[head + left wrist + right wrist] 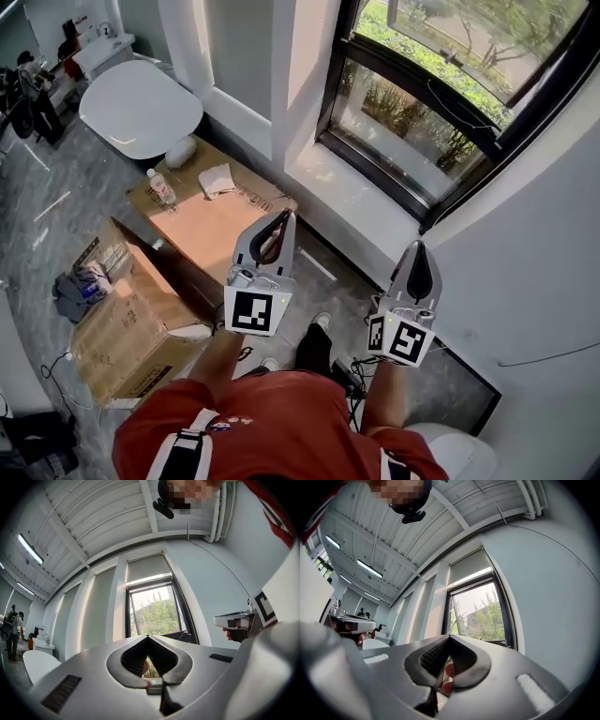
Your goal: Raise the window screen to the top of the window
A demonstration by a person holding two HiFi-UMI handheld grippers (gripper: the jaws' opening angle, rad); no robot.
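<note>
The black-framed window (pixel 441 103) is ahead of me and to the right, above a white sill (pixel 361 202). In the left gripper view a grey shade (pixel 149 569) covers the top of the window (pixel 157 609). It shows the same way as the shade (pixel 471 566) in the right gripper view. A dark crossbar (pixel 422 94) with a thin cord runs across the glass. My left gripper (pixel 286 216) (pixel 148 637) and right gripper (pixel 418 246) (pixel 449 637) are held side by side, short of the sill. Both point toward the window, shut, with nothing between their jaws.
Two cardboard boxes (pixel 202 220) (pixel 122 319) lie on the floor to my left, one with a water bottle (pixel 161 186) on it. A white round table (pixel 141 108) stands beyond them. Cables (pixel 342 375) lie by my feet. A white wall (pixel 534 262) is on the right.
</note>
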